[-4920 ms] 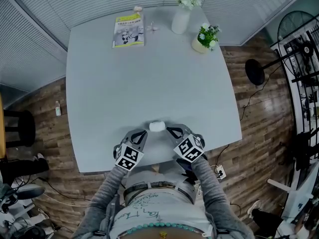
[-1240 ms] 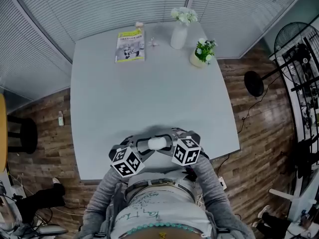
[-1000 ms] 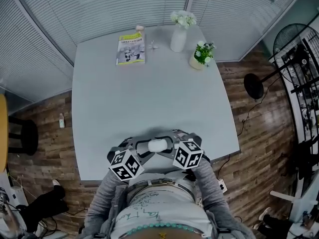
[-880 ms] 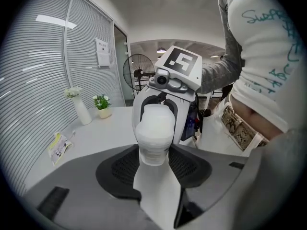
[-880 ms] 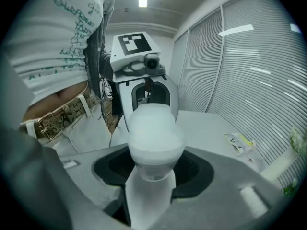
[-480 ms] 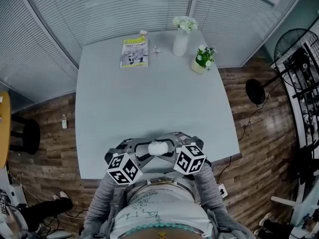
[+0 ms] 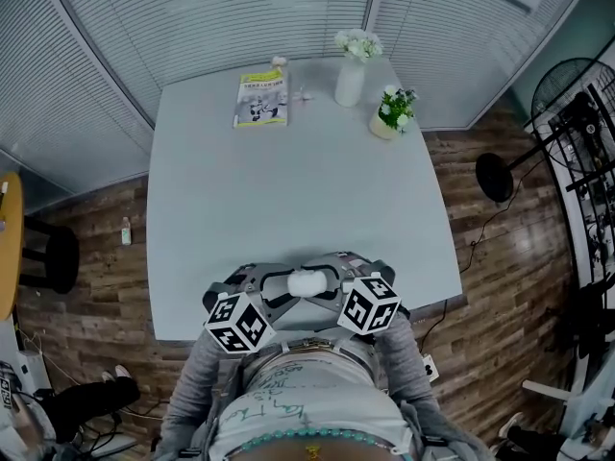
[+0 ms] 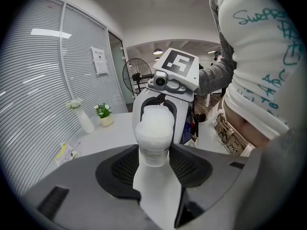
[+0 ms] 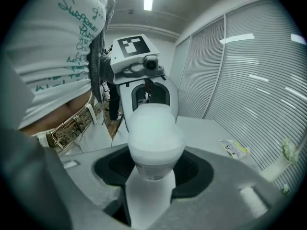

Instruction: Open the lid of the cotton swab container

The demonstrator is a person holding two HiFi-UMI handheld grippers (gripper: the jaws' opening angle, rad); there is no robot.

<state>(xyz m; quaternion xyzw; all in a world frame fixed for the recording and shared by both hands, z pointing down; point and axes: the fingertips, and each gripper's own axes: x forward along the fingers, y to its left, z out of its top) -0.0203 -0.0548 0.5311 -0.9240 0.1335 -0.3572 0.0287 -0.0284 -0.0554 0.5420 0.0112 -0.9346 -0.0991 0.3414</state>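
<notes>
A small white cotton swab container (image 7: pixel 307 282) hangs just above the front edge of the grey table (image 7: pixel 288 181), close to the person's waist. My left gripper (image 7: pixel 282 287) is shut on one end and my right gripper (image 7: pixel 335 284) on the other, so the two face each other. In the left gripper view the container (image 8: pixel 153 133) stands between the black pads (image 8: pixel 117 169), with the right gripper's housing (image 8: pixel 165 97) behind it. In the right gripper view the container (image 9: pixel 153 140) fills the gap between the jaws. Its lid looks shut.
At the table's far edge lie a yellow-green booklet (image 7: pixel 260 97), a white vase of flowers (image 7: pixel 351 77) and a small potted plant (image 7: pixel 392 111). A fan stand (image 7: pixel 495 176) is on the wooden floor to the right. The person's torso is right behind the grippers.
In the earliest frame the container rested on the table between the grippers. Both now grip it and have raised it slightly, nearer the person; over the last half second little has shifted.
</notes>
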